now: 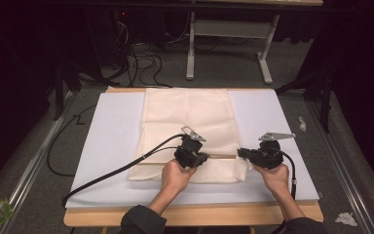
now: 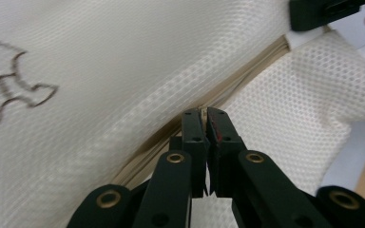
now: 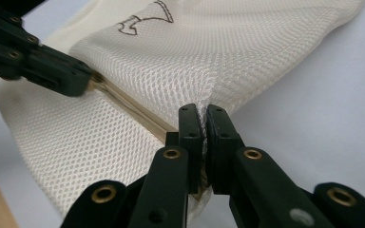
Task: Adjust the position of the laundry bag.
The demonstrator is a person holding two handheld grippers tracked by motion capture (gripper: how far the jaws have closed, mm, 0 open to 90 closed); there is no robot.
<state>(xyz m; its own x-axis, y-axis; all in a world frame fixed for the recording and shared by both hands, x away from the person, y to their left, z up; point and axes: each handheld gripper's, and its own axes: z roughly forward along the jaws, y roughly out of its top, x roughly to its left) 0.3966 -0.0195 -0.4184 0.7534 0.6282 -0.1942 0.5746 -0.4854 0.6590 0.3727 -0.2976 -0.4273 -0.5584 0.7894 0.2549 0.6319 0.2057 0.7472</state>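
Gripping the cream mesh zippered bag [image 1: 187, 131] on the white foam board [image 1: 112, 141] from the high view, my left gripper [image 1: 199, 158] is mid-zipper and my right gripper [image 1: 241, 153] at the bag's right edge. Left gripper view: jaws pinched shut on the beige zipper [image 2: 228, 90], probably its pull. Right gripper view: jaws clamped on the bag's end by the zipper; next I'd guess hold that end taut and draw the left along the track.
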